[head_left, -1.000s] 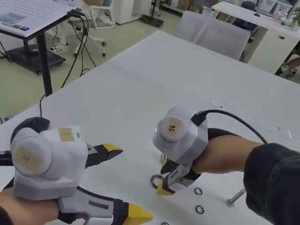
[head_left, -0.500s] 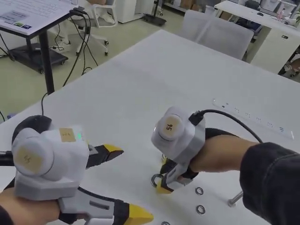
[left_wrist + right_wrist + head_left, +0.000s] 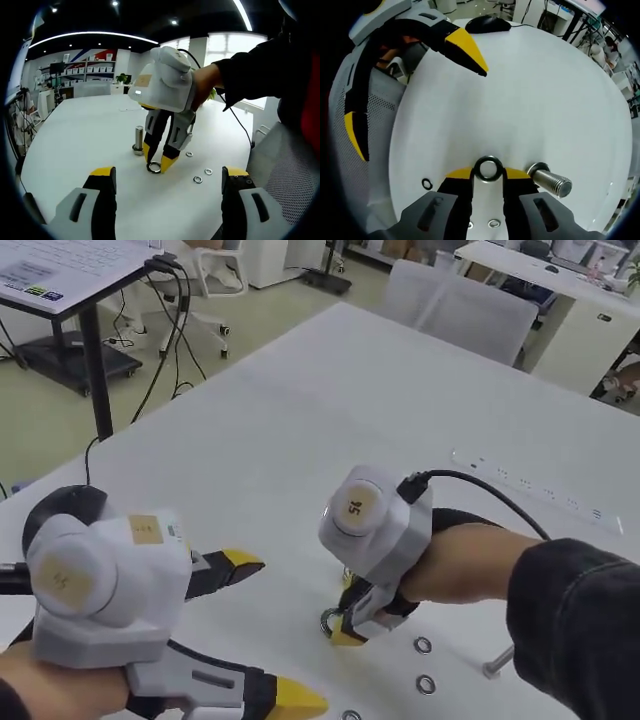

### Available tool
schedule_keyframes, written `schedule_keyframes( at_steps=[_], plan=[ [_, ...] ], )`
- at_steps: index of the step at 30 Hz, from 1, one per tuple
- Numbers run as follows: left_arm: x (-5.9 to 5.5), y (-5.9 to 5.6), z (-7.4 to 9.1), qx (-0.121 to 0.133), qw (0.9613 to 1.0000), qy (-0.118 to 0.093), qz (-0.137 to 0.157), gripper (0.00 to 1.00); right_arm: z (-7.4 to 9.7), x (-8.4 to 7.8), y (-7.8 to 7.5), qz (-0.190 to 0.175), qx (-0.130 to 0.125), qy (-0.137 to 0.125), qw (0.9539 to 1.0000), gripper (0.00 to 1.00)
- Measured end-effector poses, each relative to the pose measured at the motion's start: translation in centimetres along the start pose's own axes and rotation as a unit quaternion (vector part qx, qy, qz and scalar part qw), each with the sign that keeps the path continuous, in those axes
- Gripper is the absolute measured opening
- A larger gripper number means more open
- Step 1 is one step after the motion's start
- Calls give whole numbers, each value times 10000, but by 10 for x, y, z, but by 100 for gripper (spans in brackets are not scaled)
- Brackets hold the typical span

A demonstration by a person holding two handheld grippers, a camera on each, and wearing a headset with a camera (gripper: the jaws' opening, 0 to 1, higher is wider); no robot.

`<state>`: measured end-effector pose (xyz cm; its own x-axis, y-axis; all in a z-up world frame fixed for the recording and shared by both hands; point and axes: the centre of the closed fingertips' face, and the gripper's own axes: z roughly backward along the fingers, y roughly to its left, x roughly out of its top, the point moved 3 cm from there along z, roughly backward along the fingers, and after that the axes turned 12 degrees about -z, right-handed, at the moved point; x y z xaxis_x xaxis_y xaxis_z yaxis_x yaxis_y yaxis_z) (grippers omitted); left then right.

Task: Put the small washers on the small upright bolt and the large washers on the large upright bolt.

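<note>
Right gripper view: the right gripper [image 3: 487, 174] has its jaws clamped on a large washer [image 3: 488, 159]. An upright bolt [image 3: 550, 181] stands just beside its tips. Farther, the left gripper [image 3: 293, 633] holds its jaws wide apart, empty.

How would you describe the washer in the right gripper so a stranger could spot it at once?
On the white table, find the right gripper, whose yellow tips point down beside the upright bolt. The large washer is the metal ring pinched between those tips. It is clearly bigger than the small washers lying loose nearby, and the only one being held.
</note>
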<state>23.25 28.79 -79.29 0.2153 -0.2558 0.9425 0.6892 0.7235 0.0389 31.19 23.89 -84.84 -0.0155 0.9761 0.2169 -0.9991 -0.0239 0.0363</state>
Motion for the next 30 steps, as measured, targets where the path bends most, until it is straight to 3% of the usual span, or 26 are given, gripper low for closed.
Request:
schedule_keyframes(
  at_steps=[6, 14, 23, 30],
  plan=[
    [-1, 2, 0, 13, 10000, 2, 15, 87, 3, -6, -1, 28, 14, 60, 10000, 23],
    [0, 4, -4, -31, 10000, 27, 4, 87, 21, -17, -5, -85, 0, 70, 9999, 23],
    [2, 0, -11, -147, 9999, 44, -24, 87, 55, -34, -21, -283, -228, 19, 9993, 23],
    [2, -2, -14, -200, 9998, 66, -36, 87, 81, -28, -31, -308, -468, -214, 9982, 23]
  ],
)
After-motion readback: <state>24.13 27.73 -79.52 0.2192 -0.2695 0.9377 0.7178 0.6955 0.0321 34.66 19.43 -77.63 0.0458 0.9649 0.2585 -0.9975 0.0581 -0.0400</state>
